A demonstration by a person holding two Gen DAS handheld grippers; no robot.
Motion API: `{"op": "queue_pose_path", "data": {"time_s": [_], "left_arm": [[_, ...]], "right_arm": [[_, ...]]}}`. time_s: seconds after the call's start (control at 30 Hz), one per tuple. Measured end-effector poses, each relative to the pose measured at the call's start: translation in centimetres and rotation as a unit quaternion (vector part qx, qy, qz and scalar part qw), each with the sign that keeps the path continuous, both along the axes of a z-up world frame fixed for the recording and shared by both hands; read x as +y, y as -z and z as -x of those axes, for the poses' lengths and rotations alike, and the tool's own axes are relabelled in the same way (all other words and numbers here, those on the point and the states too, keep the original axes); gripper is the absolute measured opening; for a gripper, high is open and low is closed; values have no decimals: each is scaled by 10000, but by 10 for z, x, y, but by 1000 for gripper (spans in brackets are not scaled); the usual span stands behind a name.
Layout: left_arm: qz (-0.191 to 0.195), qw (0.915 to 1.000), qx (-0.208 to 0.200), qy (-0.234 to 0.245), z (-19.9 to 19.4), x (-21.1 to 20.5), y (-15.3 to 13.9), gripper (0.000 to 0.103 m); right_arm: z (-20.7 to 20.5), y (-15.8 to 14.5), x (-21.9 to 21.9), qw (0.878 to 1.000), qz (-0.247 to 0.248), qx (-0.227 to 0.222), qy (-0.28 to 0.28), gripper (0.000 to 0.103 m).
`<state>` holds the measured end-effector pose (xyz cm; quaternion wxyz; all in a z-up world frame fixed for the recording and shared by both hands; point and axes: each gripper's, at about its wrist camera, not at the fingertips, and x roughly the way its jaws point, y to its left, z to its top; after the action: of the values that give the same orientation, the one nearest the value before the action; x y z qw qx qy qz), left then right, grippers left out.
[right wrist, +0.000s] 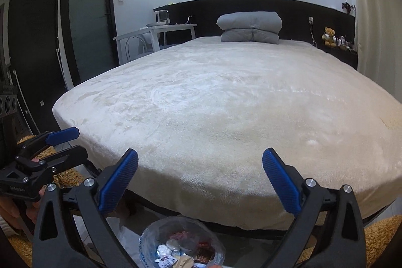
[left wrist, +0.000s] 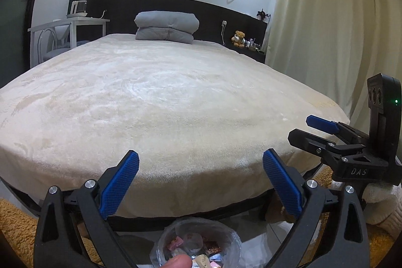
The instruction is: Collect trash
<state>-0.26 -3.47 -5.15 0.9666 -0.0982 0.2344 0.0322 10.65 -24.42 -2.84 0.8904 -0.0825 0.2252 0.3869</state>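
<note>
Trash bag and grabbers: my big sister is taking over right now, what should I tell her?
Left gripper: open, holding nothing, held over the foot of the bed.
Right gripper: open, holding nothing, beside the left one.
Trash bag: clear, on the floor below both grippers at the foot of the bed. Wrappers already lie inside it.
Done: some trash is bagged, and the bedcover shows almost none.
Left: one small white speck near the right edge of the bed may be trash; check it. Then look around the floor, which is mostly hidden here.

Home bedroom, large bed (left wrist: 160, 97), folded duvet (left wrist: 167, 27), teddy bear (left wrist: 239, 38), curtains (left wrist: 326, 16)
</note>
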Motion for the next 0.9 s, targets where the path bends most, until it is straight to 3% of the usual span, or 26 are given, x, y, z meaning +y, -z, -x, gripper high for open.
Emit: {"op": "queue_pose_path", "data": {"time_s": [0.2, 0.37, 0.9], "left_arm": [[-87, 9999, -50, -115, 2, 3, 0, 96], [-187, 9994, -207, -184, 5, 3, -3, 96], [-302, 9990, -219, -251, 6, 4, -4, 96]], "right_arm": [[-3, 3, 3, 9994, 197, -78, 264, 98], [-8, 3, -1, 9992, 81, -40, 400, 98], [-4, 2, 2, 9996, 163, -73, 235, 98]]}}
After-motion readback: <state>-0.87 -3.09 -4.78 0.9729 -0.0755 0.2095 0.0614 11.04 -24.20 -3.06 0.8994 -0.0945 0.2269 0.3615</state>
